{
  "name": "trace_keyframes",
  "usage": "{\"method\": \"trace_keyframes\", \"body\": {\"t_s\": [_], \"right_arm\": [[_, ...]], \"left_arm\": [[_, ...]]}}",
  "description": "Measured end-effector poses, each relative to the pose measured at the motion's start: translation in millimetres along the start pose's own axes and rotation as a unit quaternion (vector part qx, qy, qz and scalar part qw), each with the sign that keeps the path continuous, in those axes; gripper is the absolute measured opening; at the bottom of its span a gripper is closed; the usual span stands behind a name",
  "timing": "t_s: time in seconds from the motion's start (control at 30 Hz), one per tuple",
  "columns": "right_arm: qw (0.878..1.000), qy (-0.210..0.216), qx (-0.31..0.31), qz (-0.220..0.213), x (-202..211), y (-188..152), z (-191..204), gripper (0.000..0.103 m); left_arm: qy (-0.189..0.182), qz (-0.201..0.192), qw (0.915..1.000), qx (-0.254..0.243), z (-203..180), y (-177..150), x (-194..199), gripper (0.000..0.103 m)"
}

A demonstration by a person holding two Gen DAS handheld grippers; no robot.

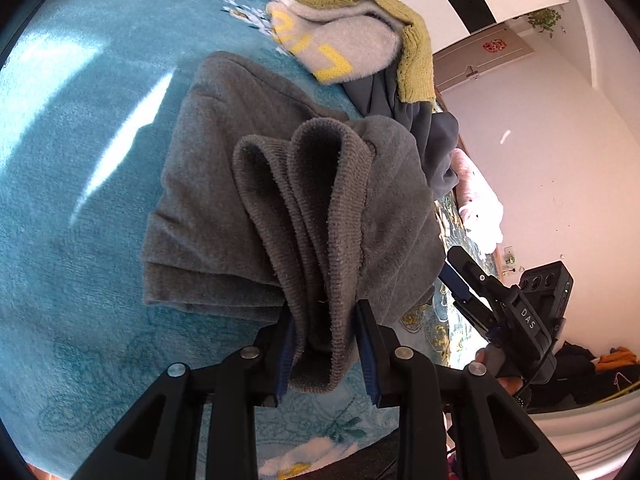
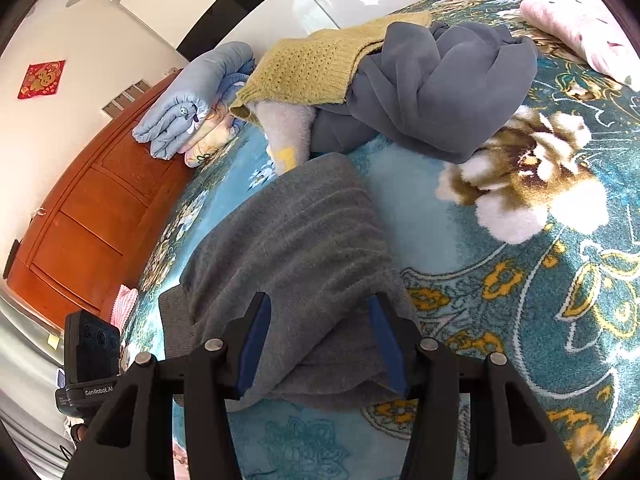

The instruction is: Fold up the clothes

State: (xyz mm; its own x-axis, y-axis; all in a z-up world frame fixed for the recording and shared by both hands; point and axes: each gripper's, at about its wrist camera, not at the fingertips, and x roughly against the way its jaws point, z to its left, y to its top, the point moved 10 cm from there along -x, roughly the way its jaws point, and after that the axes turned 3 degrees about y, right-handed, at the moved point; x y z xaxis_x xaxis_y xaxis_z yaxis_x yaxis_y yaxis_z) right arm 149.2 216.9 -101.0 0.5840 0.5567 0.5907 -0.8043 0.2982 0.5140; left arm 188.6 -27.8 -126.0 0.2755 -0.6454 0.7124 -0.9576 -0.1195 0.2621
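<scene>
A grey fleece garment (image 1: 224, 184) lies partly folded on the teal floral blanket (image 1: 80, 160). My left gripper (image 1: 324, 312) is shut on its bunched ribbed hem, which loops up between the blue pads (image 1: 290, 344). In the right wrist view the same grey garment (image 2: 304, 232) fills the gap between my right gripper's (image 2: 319, 298) pads, and its near edge is lifted off the blanket (image 2: 520, 280). The right gripper (image 1: 460, 276) also shows at the garment's right edge in the left wrist view.
Beyond the grey garment is a pile: a yellow-green knit (image 2: 312, 68), a pale fluffy sweater with yellow letters (image 1: 340, 44) and a dark blue-grey garment (image 2: 440, 80). A pink cloth (image 2: 580, 24) lies far right. A folded blue quilt (image 2: 188, 104) rests by the wooden headboard (image 2: 92, 208).
</scene>
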Motion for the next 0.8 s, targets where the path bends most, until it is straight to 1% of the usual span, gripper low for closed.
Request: {"method": "trace_keyframes", "body": {"t_s": [0.07,0.17,0.27,0.33,0.47,0.53,0.63,0.7,0.77,0.8], "right_arm": [[1.000,-0.001,0.000,0.000,0.2,0.0,-0.2,0.053],[1.000,-0.003,0.000,-0.002,1.2,0.2,-0.1,0.053],[1.000,-0.001,-0.001,-0.004,4.5,2.2,0.9,0.053],[1.000,0.005,-0.002,-0.009,8.3,6.5,3.6,0.053],[0.999,0.026,0.010,-0.021,17.0,18.6,21.5,0.053],[0.999,0.039,0.028,-0.026,18.9,23.7,37.5,0.053],[0.997,0.050,0.057,-0.019,11.6,25.8,57.5,0.053],[0.996,0.051,0.072,-0.007,-0.2,22.0,63.6,0.053],[0.995,0.049,0.081,0.011,-15.2,14.4,63.0,0.053],[0.996,0.038,0.080,0.021,-22.3,9.6,58.6,0.053]], "left_arm": [[0.005,-0.014,0.9997,-0.022,-8.4,4.4,2.2,0.021],[0.016,-0.033,0.9982,-0.048,-19.6,15.1,5.9,0.016],[0.019,-0.051,0.9948,-0.086,-30.6,31.5,12.6,0.015],[0.007,-0.066,0.9926,-0.101,-35.5,48.1,25.5,0.014],[-0.027,-0.116,0.9876,-0.103,-31.4,81.9,67.8,0.014],[-0.025,-0.128,0.9877,-0.086,-15.1,89.5,74.5,0.014],[-0.021,-0.120,0.9921,-0.031,29.0,85.3,64.6,0.014],[-0.020,-0.100,0.9946,0.014,61.1,75.0,47.9,0.014],[-0.028,-0.087,0.9949,0.044,77.0,64.4,32.3,0.015],[-0.034,-0.084,0.9943,0.055,82.1,59.6,26.7,0.015]]}}
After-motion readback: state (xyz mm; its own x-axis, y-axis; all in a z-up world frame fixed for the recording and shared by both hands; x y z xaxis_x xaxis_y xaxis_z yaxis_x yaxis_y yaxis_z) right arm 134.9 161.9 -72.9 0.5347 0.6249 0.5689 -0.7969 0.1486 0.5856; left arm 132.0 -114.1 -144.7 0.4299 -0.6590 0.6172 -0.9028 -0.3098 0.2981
